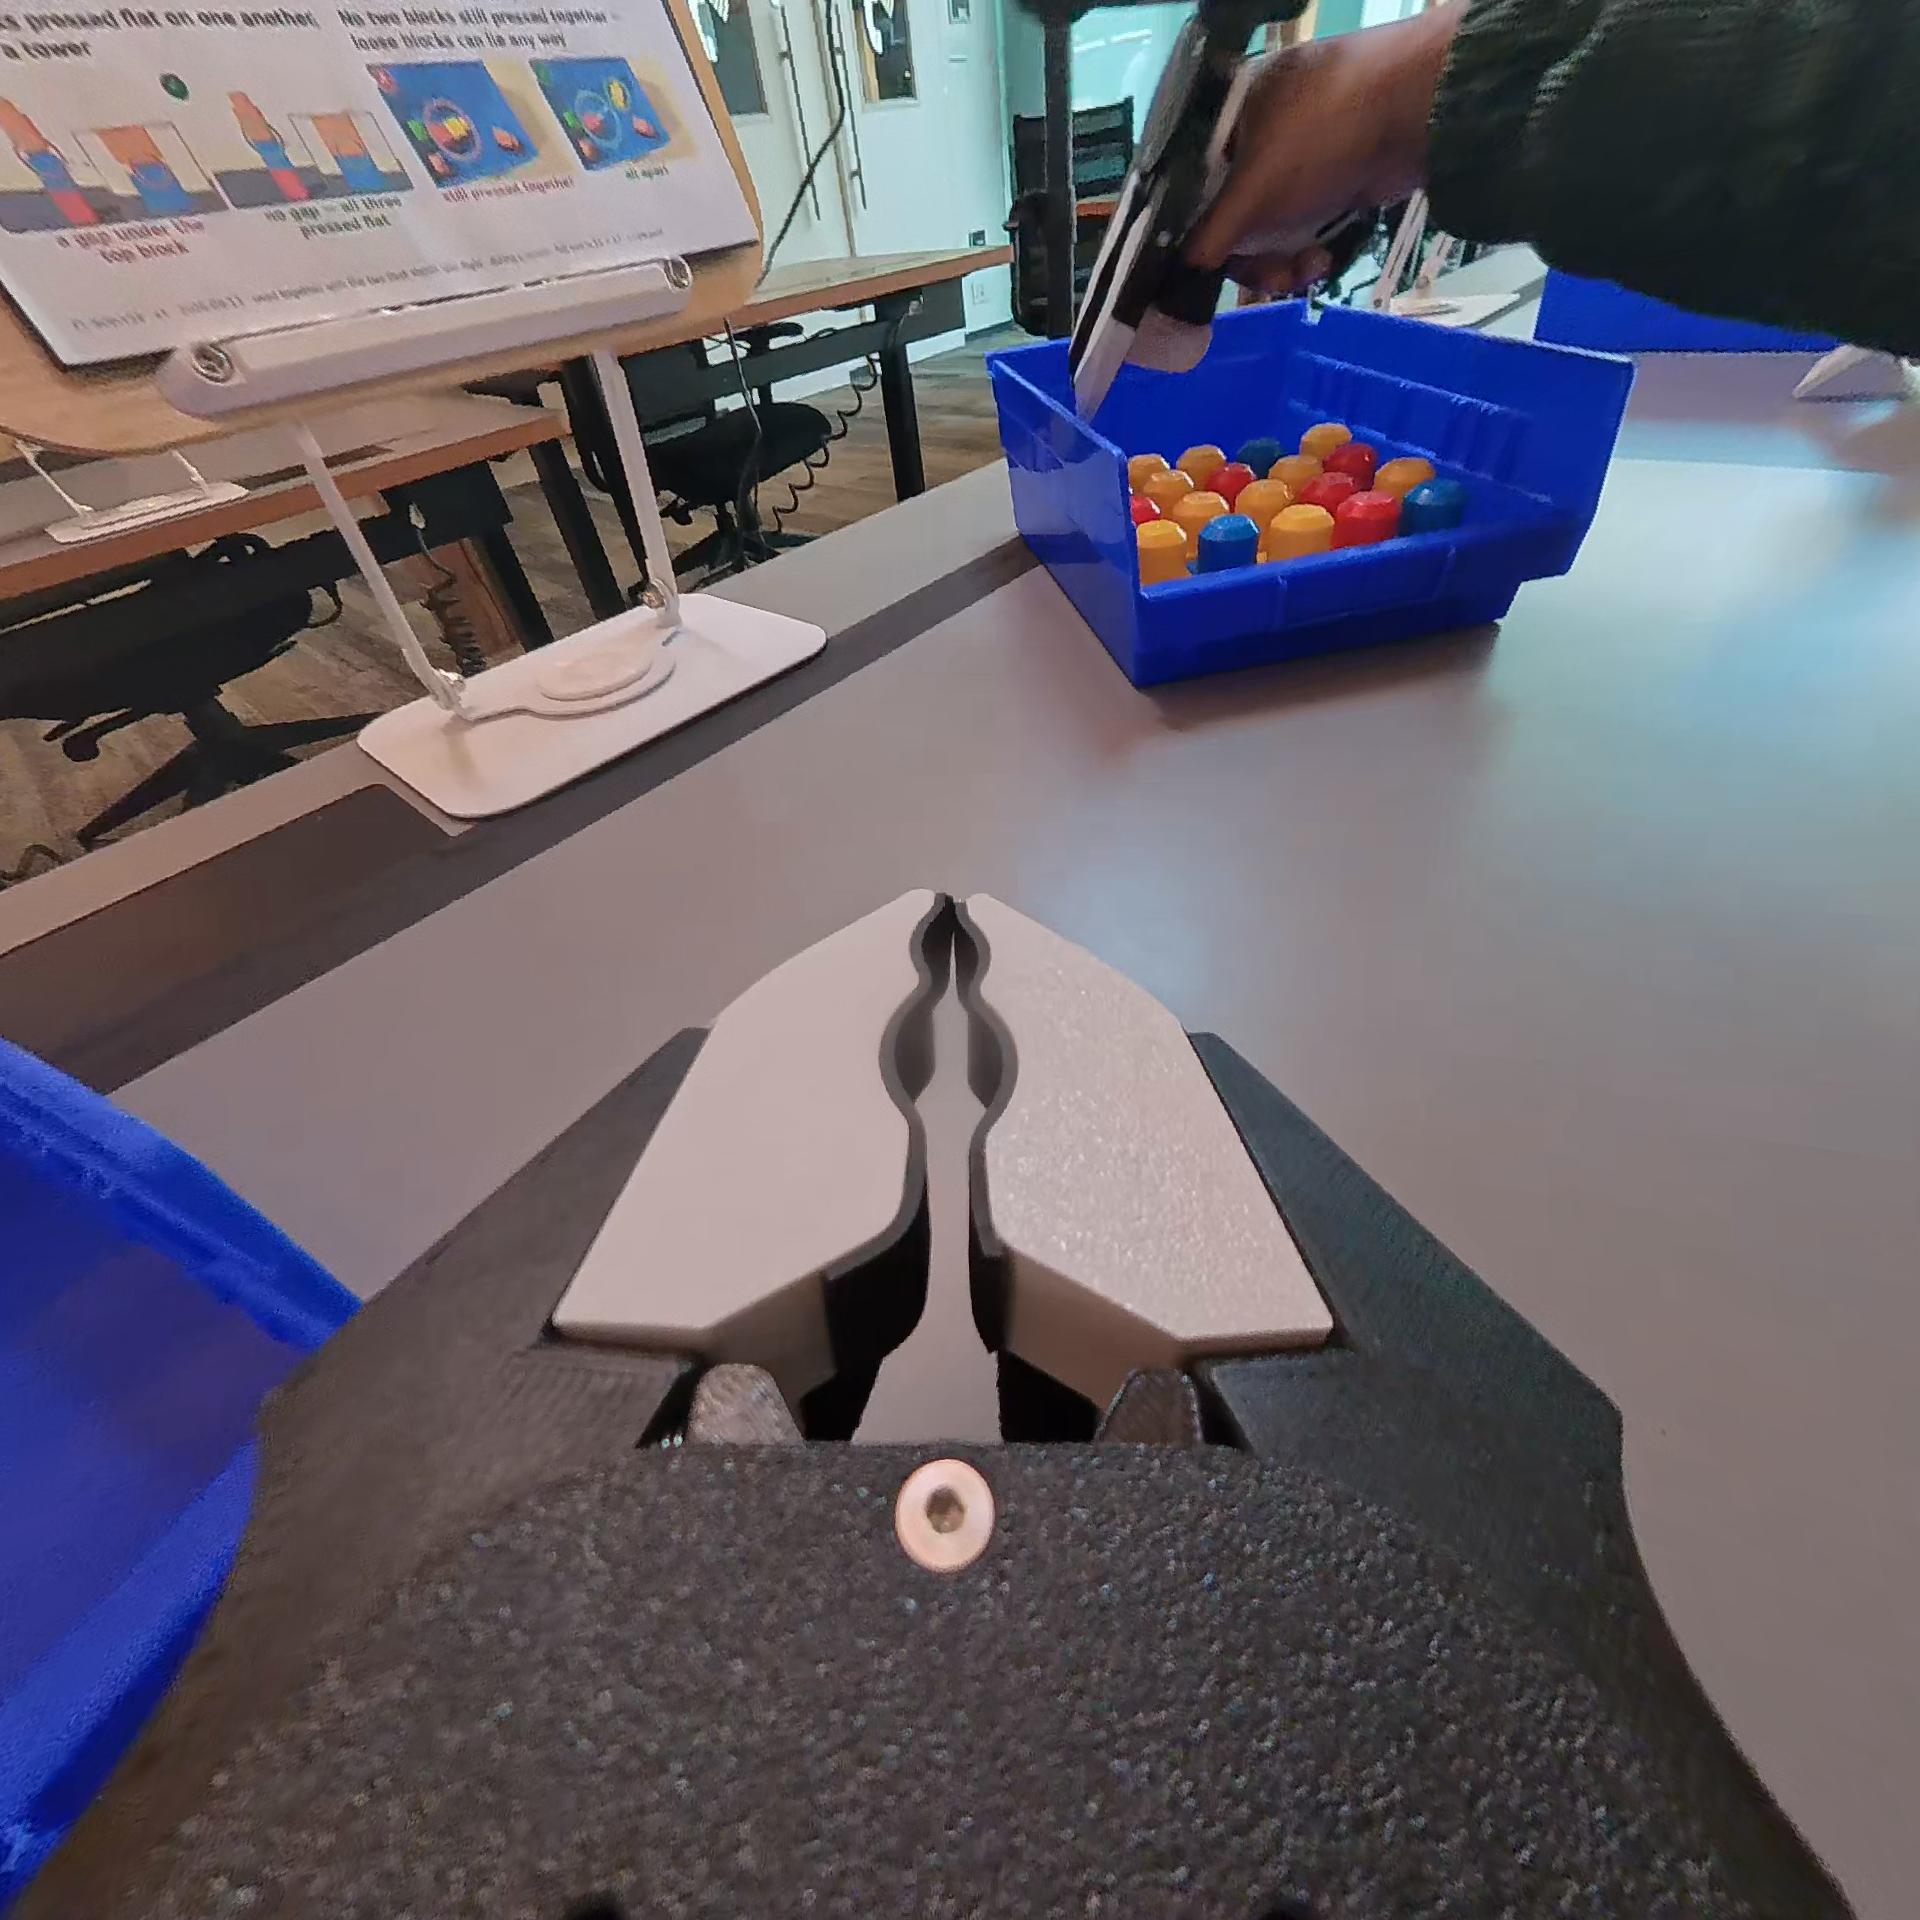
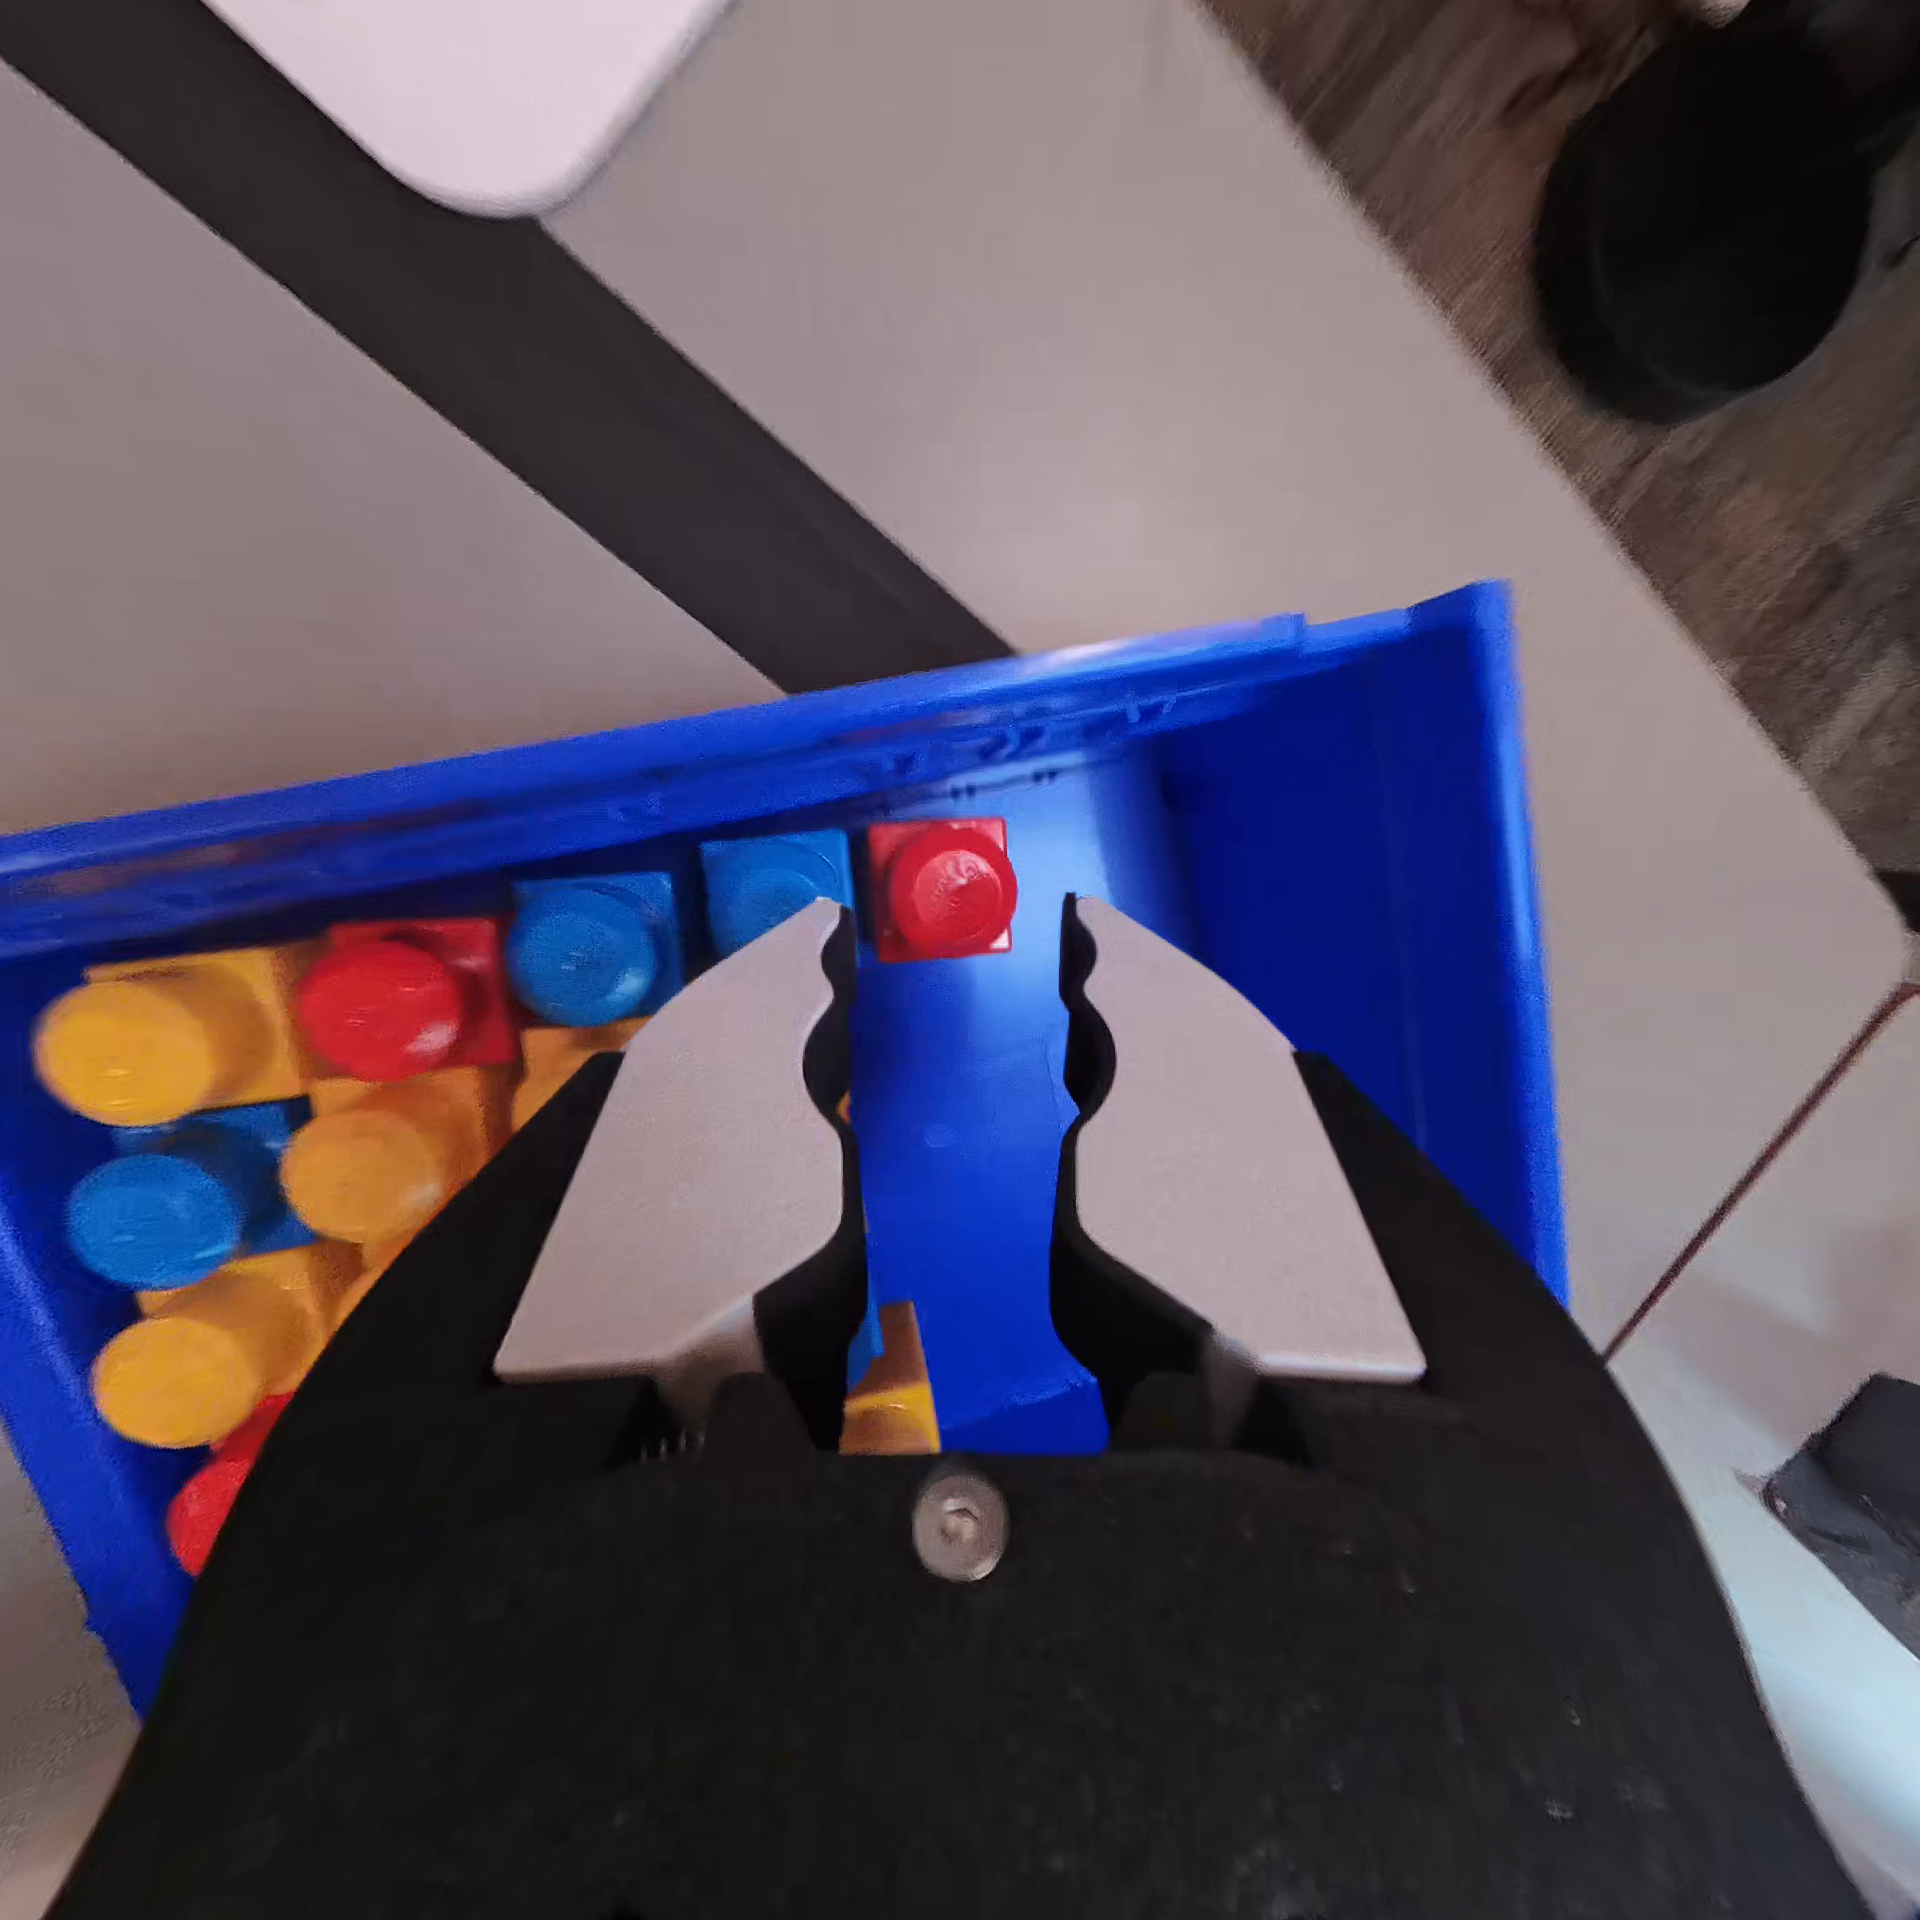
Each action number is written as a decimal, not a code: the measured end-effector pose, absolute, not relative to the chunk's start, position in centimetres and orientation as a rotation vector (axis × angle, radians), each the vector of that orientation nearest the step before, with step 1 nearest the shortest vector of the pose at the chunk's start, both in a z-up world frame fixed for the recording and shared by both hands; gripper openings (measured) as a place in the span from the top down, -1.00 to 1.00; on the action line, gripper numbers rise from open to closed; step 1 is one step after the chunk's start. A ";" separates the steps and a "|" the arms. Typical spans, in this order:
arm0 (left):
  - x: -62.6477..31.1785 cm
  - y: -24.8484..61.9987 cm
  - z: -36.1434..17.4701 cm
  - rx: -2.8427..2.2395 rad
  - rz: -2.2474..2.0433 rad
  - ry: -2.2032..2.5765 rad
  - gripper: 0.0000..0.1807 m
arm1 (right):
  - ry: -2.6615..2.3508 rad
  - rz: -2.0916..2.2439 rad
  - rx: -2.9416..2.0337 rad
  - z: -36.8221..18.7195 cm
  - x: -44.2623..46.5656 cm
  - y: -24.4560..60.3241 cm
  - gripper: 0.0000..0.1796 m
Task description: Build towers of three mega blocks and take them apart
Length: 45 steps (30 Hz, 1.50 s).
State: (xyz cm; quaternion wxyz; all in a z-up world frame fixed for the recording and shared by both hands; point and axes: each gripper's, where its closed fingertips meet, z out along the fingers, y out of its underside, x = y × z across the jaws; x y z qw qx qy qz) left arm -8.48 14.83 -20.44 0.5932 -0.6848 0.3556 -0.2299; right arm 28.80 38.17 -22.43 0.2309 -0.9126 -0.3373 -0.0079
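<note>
Hovering parted over the blue bin (image 2: 1351, 935), the right hand-held gripper (image 2: 951, 909) is aimed at 1 upright red block (image 2: 943, 891) just ahead, nearer than the closed, empty left hand-held gripper (image 1: 951, 909).

Left wrist view: I look low and forward across the table (image 1: 1351, 935), bin (image 1: 1299, 623) far ahead, stand (image 1: 592, 707) to the left. Right wrist view: I look steeply down, close above the bin (image 2: 1351, 935) and its blocks (image 2: 940, 894). Shared: the bin, blocks (image 1: 1288, 499), table (image 2: 935, 416) and stand base (image 2: 468, 83).
</note>
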 end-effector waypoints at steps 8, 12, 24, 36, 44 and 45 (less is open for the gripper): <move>-13.4 17.0 -15.7 -1.544 -0.378 0.618 1.00 | -0.779 0.358 -1.869 -9.4 14.7 25.5 0.55; -19.6 20.3 -12.9 -1.593 -0.166 0.516 1.00 | -0.779 0.634 -1.761 -9.0 7.4 15.4 0.55; -34.4 32.8 -19.3 -2.199 0.486 1.151 0.61 | -0.881 0.817 -1.626 -15.2 1.4 7.6 0.58; -40.0 37.9 -26.8 -2.626 0.659 1.479 0.20 | -0.917 0.907 -1.661 -18.2 1.8 8.2 0.60; -40.0 38.5 -28.8 -2.601 0.729 1.623 0.54 | -0.942 0.928 -1.697 -19.6 1.5 8.2 0.60; -39.6 38.0 -28.5 -2.581 0.716 1.647 0.56 | -0.944 0.925 -1.697 -19.6 1.5 8.1 0.60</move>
